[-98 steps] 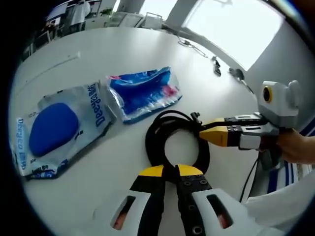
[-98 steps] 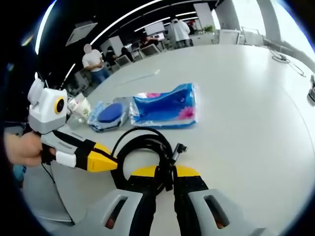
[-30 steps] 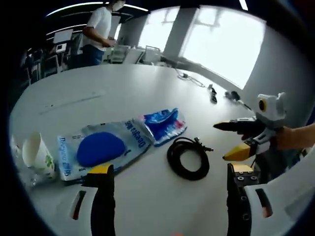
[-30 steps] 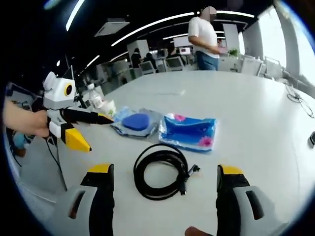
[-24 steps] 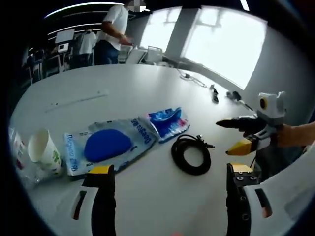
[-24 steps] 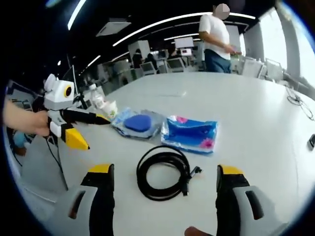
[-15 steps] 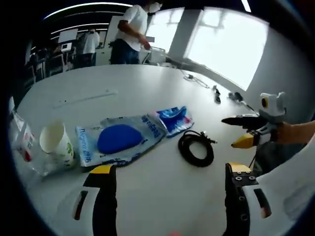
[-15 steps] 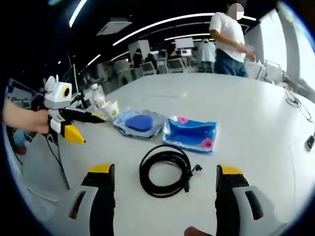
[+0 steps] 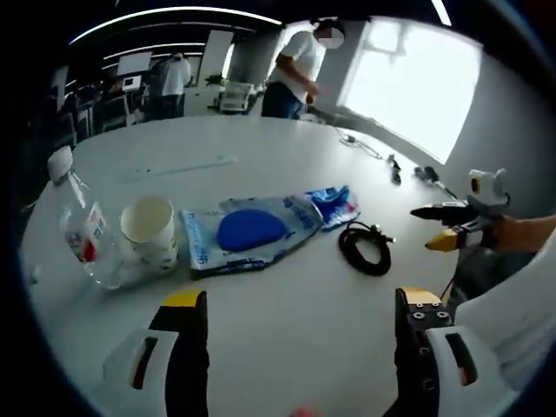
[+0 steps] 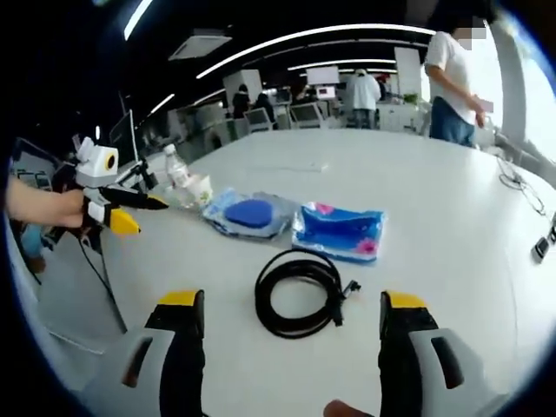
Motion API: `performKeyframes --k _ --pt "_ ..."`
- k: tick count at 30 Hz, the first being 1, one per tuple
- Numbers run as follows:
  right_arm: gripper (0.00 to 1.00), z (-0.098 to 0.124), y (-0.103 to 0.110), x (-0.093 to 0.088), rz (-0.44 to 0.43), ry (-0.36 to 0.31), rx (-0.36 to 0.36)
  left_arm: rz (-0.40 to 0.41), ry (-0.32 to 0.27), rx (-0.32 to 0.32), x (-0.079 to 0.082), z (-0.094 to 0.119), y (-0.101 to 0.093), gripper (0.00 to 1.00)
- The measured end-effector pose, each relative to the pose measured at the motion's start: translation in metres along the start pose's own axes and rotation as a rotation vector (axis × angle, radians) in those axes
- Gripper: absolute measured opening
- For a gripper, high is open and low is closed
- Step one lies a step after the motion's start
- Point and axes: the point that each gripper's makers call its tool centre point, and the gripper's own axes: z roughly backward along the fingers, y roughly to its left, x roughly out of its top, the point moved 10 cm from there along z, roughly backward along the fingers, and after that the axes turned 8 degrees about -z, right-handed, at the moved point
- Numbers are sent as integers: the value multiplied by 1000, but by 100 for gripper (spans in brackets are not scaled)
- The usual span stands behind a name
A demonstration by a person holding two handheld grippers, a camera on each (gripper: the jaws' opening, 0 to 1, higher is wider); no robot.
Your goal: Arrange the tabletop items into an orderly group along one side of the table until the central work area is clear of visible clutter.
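Observation:
A black cable coil (image 9: 365, 250) (image 10: 300, 294) lies flat on the white table (image 9: 278, 330), free of both grippers. Beside it sit a blue packet (image 9: 339, 204) (image 10: 340, 233), then a clear bag holding a blue pad (image 9: 248, 233) (image 10: 250, 214), a paper cup (image 9: 149, 233) (image 10: 198, 191) and a water bottle (image 9: 78, 221) (image 10: 176, 182), roughly in a row. My left gripper (image 9: 298, 300) (image 10: 146, 217) is open and empty, well back from the row. My right gripper (image 10: 289, 300) (image 9: 430, 228) is open too, short of the coil.
A person (image 9: 295, 74) (image 10: 452, 74) stands at the table's far side. Small dark items and a cord (image 9: 395, 169) (image 10: 543, 248) lie near the far edge. Desks and monitors (image 10: 287, 109) fill the room behind.
Both grippers, earlier shut on the cable coil, have opened and drawn back; the coil now lies on the table. The left view has swung to take in the cup and bottle.

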Motion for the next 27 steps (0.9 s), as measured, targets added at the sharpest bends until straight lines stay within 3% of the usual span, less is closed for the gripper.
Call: performKeyframes --k 27 --pt "80 15 41 -15 22 -5 -51 39 -34 116 -46 97 55 84"
